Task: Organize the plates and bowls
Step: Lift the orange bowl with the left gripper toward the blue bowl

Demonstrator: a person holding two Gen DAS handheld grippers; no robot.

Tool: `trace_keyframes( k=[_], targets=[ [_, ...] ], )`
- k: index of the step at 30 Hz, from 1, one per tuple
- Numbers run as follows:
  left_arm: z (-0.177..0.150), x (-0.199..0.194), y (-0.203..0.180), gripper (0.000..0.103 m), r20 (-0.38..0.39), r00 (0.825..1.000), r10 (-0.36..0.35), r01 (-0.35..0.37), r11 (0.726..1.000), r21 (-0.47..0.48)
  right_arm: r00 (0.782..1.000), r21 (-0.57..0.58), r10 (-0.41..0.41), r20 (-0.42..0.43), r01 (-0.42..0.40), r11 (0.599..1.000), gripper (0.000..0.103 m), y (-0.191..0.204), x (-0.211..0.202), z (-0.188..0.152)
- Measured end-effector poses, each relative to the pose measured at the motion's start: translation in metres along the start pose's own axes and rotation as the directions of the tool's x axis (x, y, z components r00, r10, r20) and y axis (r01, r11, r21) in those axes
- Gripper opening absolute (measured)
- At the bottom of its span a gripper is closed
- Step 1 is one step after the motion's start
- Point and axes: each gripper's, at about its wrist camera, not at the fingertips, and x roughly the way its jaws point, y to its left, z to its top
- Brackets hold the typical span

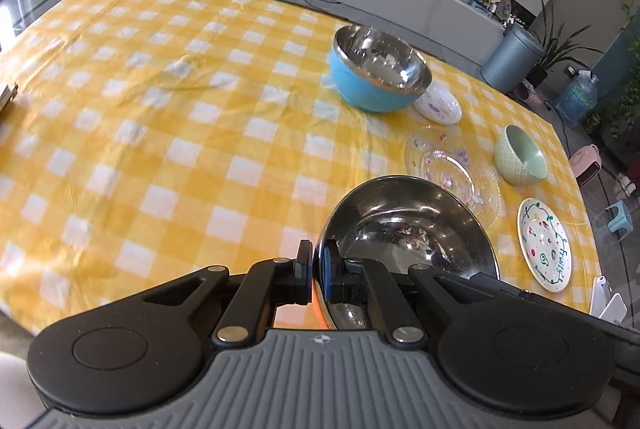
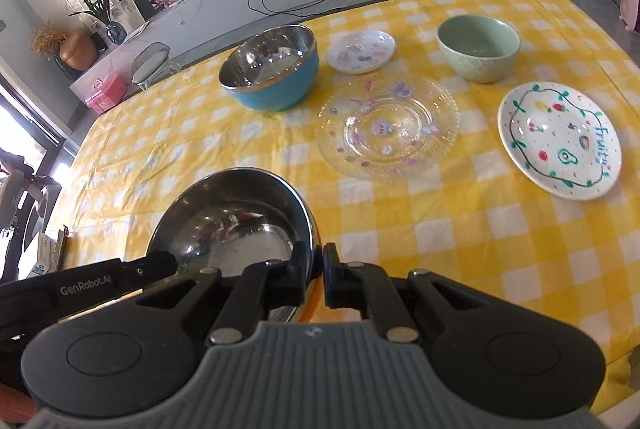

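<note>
With both the left gripper (image 1: 316,275) and right gripper (image 2: 318,279) jaws pinching opposite rims of the steel bowl (image 2: 236,217) (orange outside), carry it level toward the blue bowl (image 2: 272,69) for nesting.

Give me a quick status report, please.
Both tools, left and right, clamped on steel bowl rim. Blue bowl ahead, path open.
</note>
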Motion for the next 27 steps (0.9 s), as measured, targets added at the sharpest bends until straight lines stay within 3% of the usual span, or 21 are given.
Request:
trace_keyframes(
  k=[22, 25, 27],
  targets=[
    [-0.013, 0.021, 0.002, 0.005, -0.069, 0.997, 0.027, -0.027, 1.000, -0.001, 0.999, 0.034, -0.003, -0.054, 0.005, 0.999, 0.006, -0.015, 0.019, -0.013],
    [-0.015, 0.022, 0.002, 0.010, -0.074, 0.996, 0.044, -0.045, 0.999, -0.005, 0.998, 0.040, 0.008, -0.062, -0.005, 0.999, 0.012, -0.014, 0.019, -0.012],
    [-0.015, 0.019, 0.000, 0.020, -0.057, 0.996, 0.062, -0.062, 0.998, 0.009, 0.998, 0.034, 0.009, -0.060, -0.006, 0.999, 0.019, -0.012, 0.018, -0.012]
  ],
)
